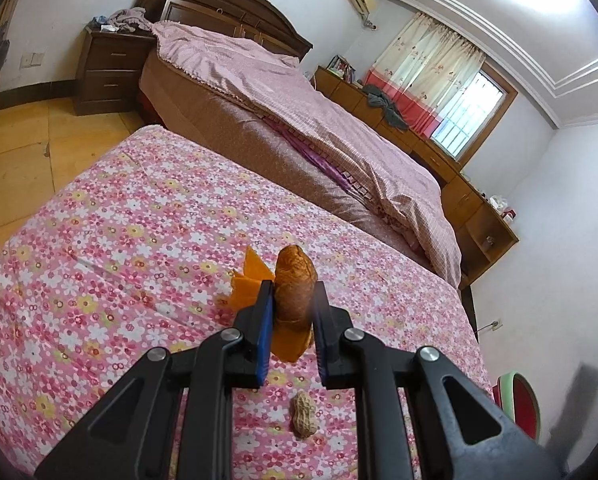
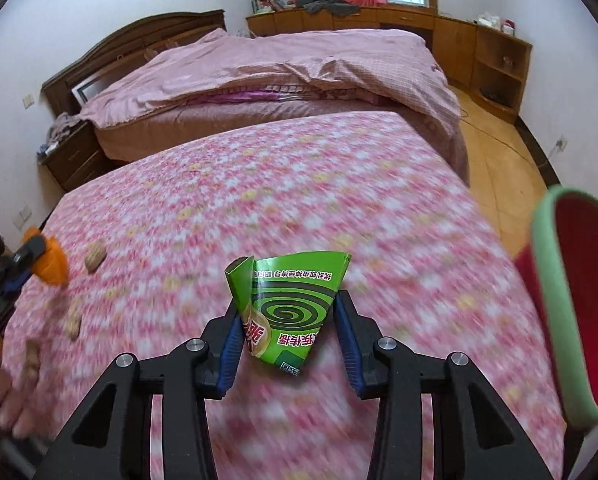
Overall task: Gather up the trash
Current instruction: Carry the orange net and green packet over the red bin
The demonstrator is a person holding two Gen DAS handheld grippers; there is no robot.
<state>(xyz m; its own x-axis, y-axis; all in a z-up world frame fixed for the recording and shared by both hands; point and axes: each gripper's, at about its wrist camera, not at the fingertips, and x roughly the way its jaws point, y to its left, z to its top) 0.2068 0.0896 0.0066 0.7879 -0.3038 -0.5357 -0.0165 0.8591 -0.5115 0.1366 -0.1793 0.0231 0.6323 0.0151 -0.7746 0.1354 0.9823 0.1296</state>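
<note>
My left gripper (image 1: 293,285) is shut on a brown and orange scrap of trash (image 1: 295,268), held just above the floral tablecloth (image 1: 139,220). A peanut shell (image 1: 303,414) lies on the cloth under its fingers. My right gripper (image 2: 287,302) is shut on a crushed green mosquito-coil box (image 2: 295,280), lifted off the cloth (image 2: 299,180). In the right wrist view the left gripper (image 2: 31,256) shows at the left edge with its orange scrap (image 2: 53,268). Peanut shells (image 2: 95,260) (image 2: 73,320) (image 2: 31,358) lie near it.
A red bin with a green rim (image 2: 551,280) stands off the table's right side, also seen low right in the left wrist view (image 1: 517,400). A person's hand (image 2: 7,400) holds the left gripper. A bed (image 2: 279,72) lies beyond the table.
</note>
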